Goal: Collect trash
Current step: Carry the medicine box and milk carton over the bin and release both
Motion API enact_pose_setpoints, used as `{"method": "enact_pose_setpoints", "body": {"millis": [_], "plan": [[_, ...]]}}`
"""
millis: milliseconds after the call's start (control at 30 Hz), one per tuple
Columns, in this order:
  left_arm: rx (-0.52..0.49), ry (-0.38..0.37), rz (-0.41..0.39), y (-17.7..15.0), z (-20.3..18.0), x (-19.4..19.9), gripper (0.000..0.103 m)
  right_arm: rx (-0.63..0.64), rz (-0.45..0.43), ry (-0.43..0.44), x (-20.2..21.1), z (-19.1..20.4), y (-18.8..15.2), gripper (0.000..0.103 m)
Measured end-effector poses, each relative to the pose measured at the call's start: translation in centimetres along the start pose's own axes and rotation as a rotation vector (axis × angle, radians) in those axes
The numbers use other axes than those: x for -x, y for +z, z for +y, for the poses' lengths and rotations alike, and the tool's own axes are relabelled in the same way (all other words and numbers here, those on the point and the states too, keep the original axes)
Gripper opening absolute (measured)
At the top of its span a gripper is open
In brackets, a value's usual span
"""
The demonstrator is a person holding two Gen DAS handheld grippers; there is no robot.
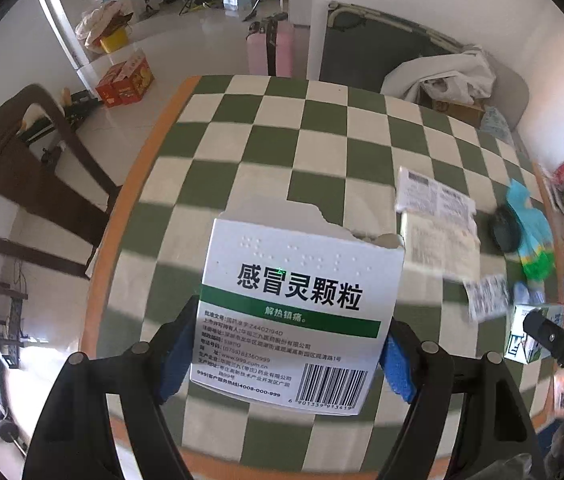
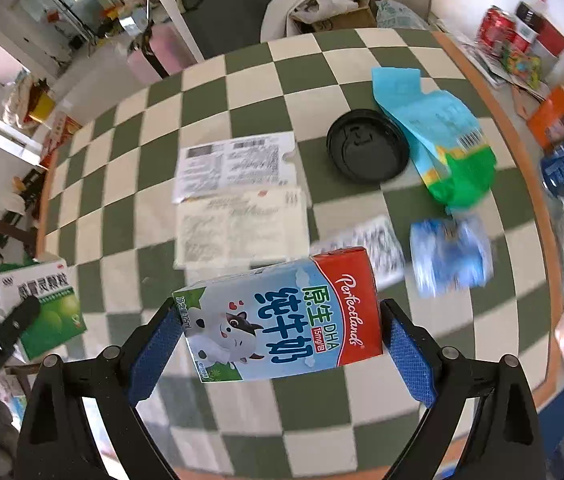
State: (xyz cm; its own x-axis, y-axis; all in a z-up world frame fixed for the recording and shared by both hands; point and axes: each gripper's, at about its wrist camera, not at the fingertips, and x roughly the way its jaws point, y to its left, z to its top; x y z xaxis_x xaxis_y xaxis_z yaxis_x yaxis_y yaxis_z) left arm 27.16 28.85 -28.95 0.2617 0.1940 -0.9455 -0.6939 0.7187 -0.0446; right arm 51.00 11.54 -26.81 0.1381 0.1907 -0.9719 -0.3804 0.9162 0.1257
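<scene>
My left gripper [image 1: 288, 344] is shut on a white and green medicine box [image 1: 298, 312] with a torn top, held above the checkered table [image 1: 242, 140]. My right gripper [image 2: 280, 338] is shut on a small milk carton [image 2: 282, 316] with a cow picture, held above the same table. The medicine box also shows at the left of the right wrist view [image 2: 38, 308]. The milk carton shows at the right of the left wrist view [image 1: 530, 332]. On the table lie two printed paper sheets [image 2: 238, 196], a black plastic lid [image 2: 366, 146], a blue and green wrapper [image 2: 438, 140] and a blurred blue packet [image 2: 450, 254].
A dark wooden chair [image 1: 30, 188] stands left of the table. Cans, bottles and boxes [image 2: 522, 40] crowd the table's right edge. A chair with white cloth and bags [image 1: 446, 76] stands at the far side. Pink suitcases [image 1: 270, 48] stand on the floor beyond.
</scene>
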Motion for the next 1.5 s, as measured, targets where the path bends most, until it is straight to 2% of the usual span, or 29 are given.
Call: {"method": "enact_pose_setpoints", "body": {"millis": [100, 200, 300, 333, 467, 633, 667, 733, 833, 933, 967, 1000, 1067, 1100, 1133, 1200, 1300, 1333, 1433, 1500], "plan": [[-0.019, -0.021, -0.024, -4.0, 1.5, 2.5, 0.077, -0.01, -0.033, 0.022, 2.9, 0.7, -4.7, 0.097], [-0.038, -0.074, -0.025, -8.4, 3.2, 4.6, 0.077, -0.016, -0.063, 0.034, 5.1, 1.2, -9.3, 0.097], [-0.06, -0.139, -0.013, -12.5, 4.6, 6.2, 0.077, -0.036, -0.086, 0.042, 7.4, 1.6, -15.8, 0.097], [-0.065, -0.161, 0.002, -14.0, 5.1, 6.5, 0.077, -0.04, -0.09, 0.042, 7.7, 1.7, -17.1, 0.097], [-0.053, -0.226, 0.082, -20.1, 7.7, 7.2, 0.077, -0.086, -0.054, 0.073, 8.7, 1.3, -26.2, 0.097], [-0.045, -0.219, 0.237, -27.8, 9.6, 3.7, 0.077, -0.142, 0.06, 0.107, 6.1, -0.5, -36.0, 0.097], [-0.041, -0.204, 0.279, -29.4, 9.9, 2.0, 0.077, -0.164, 0.1, 0.114, 4.4, -1.2, -38.3, 0.097], [-0.019, -0.185, 0.347, -32.2, 10.5, -1.5, 0.077, -0.18, 0.155, 0.119, 1.7, -1.9, -40.8, 0.097], [0.028, -0.151, 0.451, -36.2, 11.1, -9.4, 0.077, -0.225, 0.261, 0.139, -5.1, -3.4, -44.7, 0.097], [0.075, -0.158, 0.544, -39.3, 11.6, -16.8, 0.079, -0.249, 0.322, 0.147, -12.1, -4.4, -47.5, 0.097], [0.1, -0.166, 0.584, -40.5, 11.9, -19.7, 0.079, -0.257, 0.345, 0.156, -15.7, -4.8, -48.7, 0.097], [0.115, -0.172, 0.614, -41.5, 12.0, -22.1, 0.082, -0.26, 0.357, 0.154, -17.5, -5.0, -49.2, 0.097], [0.122, -0.174, 0.652, -43.2, 12.2, -26.9, 0.083, -0.274, 0.396, 0.17, -23.6, -5.6, -51.4, 0.097], [0.119, -0.171, 0.663, -43.8, 12.3, -28.7, 0.084, -0.272, 0.409, 0.165, -25.2, -5.6, -51.7, 0.097], [0.123, -0.168, 0.672, -44.5, 12.5, -30.9, 0.088, -0.276, 0.429, 0.16, -28.0, -5.7, -52.7, 0.097], [0.117, -0.154, 0.689, -46.0, 12.7, -33.2, 0.102, -0.264, 0.464, 0.18, -32.0, -5.7, -53.9, 0.097], [0.114, -0.129, 0.698, -47.1, 13.5, -35.5, 0.102, -0.266, 0.511, 0.2, -37.3, -5.7, -55.7, 0.099], [0.109, -0.115, 0.692, -47.4, 13.7, -35.9, 0.102, -0.261, 0.526, 0.203, -39.0, -5.6, -56.4, 0.103], [0.101, -0.086, 0.66, -47.9, 14.4, -35.5, 0.102, -0.235, 0.514, 0.175, -40.8, -5.1, -57.1, 0.103], [0.062, -0.033, 0.609, -47.9, 14.7, -34.6, 0.102, -0.209, 0.507, 0.142, -41.2, -5.2, -57.4, 0.103]]}}
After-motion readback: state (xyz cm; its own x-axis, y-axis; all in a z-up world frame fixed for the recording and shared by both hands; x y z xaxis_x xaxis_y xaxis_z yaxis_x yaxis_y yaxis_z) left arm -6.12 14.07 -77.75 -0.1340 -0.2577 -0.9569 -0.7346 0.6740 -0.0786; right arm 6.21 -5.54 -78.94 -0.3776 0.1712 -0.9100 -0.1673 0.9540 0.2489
